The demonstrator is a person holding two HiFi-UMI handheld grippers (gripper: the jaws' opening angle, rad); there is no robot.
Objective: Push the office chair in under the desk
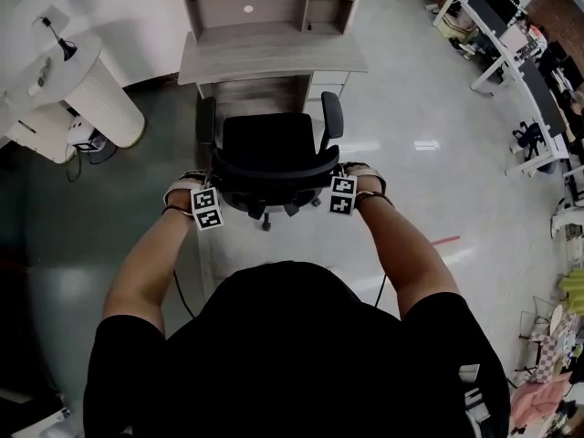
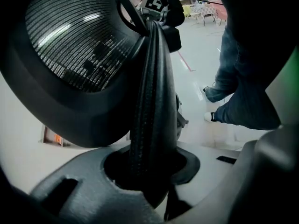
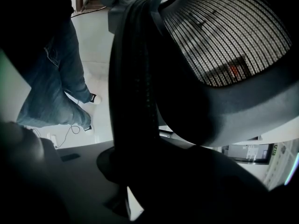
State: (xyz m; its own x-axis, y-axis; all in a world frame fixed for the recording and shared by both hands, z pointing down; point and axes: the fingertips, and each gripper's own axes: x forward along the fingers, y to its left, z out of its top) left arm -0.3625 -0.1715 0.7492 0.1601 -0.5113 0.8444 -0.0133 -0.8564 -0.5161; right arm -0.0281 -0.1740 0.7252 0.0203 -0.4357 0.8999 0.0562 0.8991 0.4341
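**A:** Head view first: where is it?

**B:** The office chair (image 1: 270,149) stands on the floor (image 1: 411,190), squarely facing the desk (image 1: 274,57). Its seat points at the opening and its armrests are just short of the desk's front edge, so it is not under yet. I have the left gripper (image 1: 210,188) and the right gripper (image 1: 340,182) on the two outer ends of the backrest (image 1: 269,179). With one on each side, I expect a push to go straight and the chair not to swing round.

**A:** Left gripper view?

**B:** The backrest's dark rim (image 2: 152,106) runs upright between my fingers (image 2: 88,190), which are clenched on it. The mesh (image 2: 70,45) bulges off to one side. I hold the frame, not the mesh, because the frame looks stiff enough to push against.

**A:** And the right gripper view?

**B:** It mirrors the left: the same rim sits upright between the fingers (image 3: 56,181). It is very dark low down, so the grip there is more judged than seen, but I see no gap and take them as clamped on it too.

**A:** How far along?

**B:** Lined up, I'd say. What it needs is an even push from both sides toward the opening.
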